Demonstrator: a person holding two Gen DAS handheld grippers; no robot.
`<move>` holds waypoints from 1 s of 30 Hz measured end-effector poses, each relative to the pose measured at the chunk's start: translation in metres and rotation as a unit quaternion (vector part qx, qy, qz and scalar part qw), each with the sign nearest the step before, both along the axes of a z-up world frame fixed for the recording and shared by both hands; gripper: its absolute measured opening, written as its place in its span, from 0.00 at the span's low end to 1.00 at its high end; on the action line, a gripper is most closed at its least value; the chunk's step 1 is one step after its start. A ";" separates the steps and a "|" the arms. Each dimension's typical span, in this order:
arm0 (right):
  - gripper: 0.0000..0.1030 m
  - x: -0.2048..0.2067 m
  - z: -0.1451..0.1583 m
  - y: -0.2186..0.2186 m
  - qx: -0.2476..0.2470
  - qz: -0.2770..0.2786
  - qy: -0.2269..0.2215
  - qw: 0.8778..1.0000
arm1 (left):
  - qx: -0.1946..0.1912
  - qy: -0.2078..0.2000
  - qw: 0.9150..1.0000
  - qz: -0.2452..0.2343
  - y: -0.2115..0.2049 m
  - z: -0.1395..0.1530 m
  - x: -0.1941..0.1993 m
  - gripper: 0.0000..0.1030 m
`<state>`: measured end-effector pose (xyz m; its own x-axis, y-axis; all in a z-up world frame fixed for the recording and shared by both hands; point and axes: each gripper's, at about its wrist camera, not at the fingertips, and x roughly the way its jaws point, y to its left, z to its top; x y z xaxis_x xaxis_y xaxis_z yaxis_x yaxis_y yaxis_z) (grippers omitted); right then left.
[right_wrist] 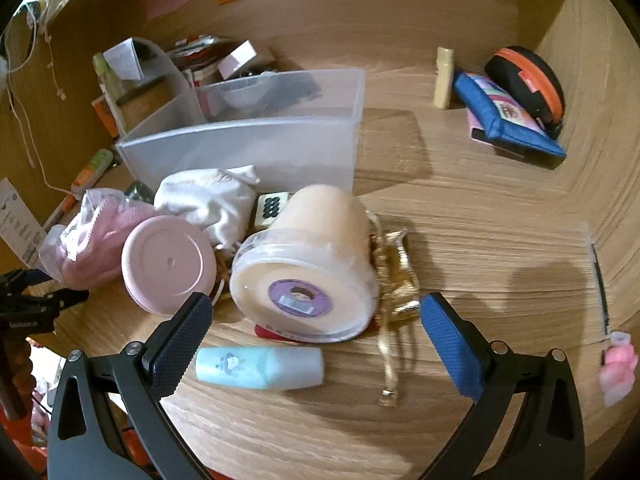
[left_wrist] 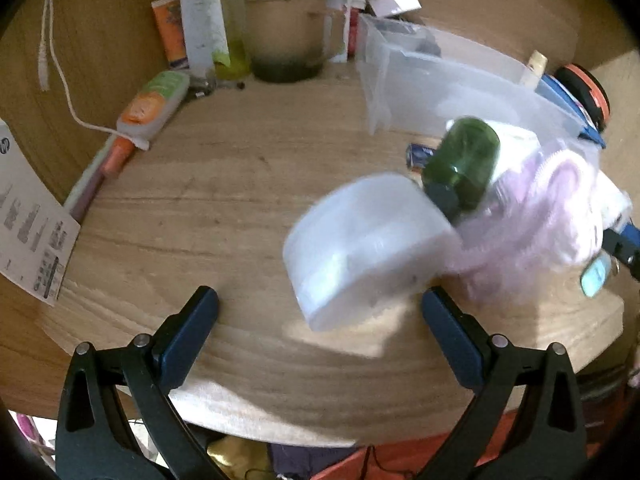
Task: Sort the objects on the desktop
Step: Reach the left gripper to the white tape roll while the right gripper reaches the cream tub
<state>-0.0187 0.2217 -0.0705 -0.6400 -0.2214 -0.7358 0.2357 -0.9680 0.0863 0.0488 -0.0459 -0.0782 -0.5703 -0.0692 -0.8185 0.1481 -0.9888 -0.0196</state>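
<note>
My left gripper [left_wrist: 320, 304] is open and empty, just in front of a blurred white round tub [left_wrist: 360, 248] lying on the wooden desk. Behind the tub lie a dark green bottle [left_wrist: 464, 160] and a clear bag of pink stuff [left_wrist: 552, 204]. My right gripper [right_wrist: 316, 312] is open and empty, its fingers either side of a large cream tub [right_wrist: 308, 280] lying on its side. A pink lidded jar [right_wrist: 168, 268], a light blue tube [right_wrist: 260, 368], a white cloth pouch [right_wrist: 208, 200] and a gold ribbon [right_wrist: 396, 280] lie around it. A translucent organiser box [right_wrist: 256, 148] stands behind.
At the back of the left wrist view stand a white tube [left_wrist: 200, 16], a glass jar [left_wrist: 286, 36] and an orange-green pen pack [left_wrist: 154, 104]; a leaflet [left_wrist: 28, 220] lies left. In the right wrist view a blue pouch [right_wrist: 508, 120], an orange-black case [right_wrist: 528, 80], a yellow stick [right_wrist: 443, 78] and a pink-ended tool [right_wrist: 616, 364] lie right.
</note>
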 end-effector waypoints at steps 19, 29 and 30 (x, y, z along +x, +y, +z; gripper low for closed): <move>0.65 -0.015 -0.001 -0.003 -0.018 -0.026 -0.001 0.999 | 0.016 0.080 0.996 0.047 -0.003 0.001 -0.007 0.48; 0.65 -0.014 0.017 -0.003 -0.022 -0.037 0.034 0.999 | 0.033 0.104 0.994 0.029 -0.007 0.012 -0.002 0.29; 0.65 -0.015 0.019 -0.003 -0.021 -0.037 0.036 0.998 | 0.035 0.112 0.993 0.029 -0.008 0.017 0.000 0.29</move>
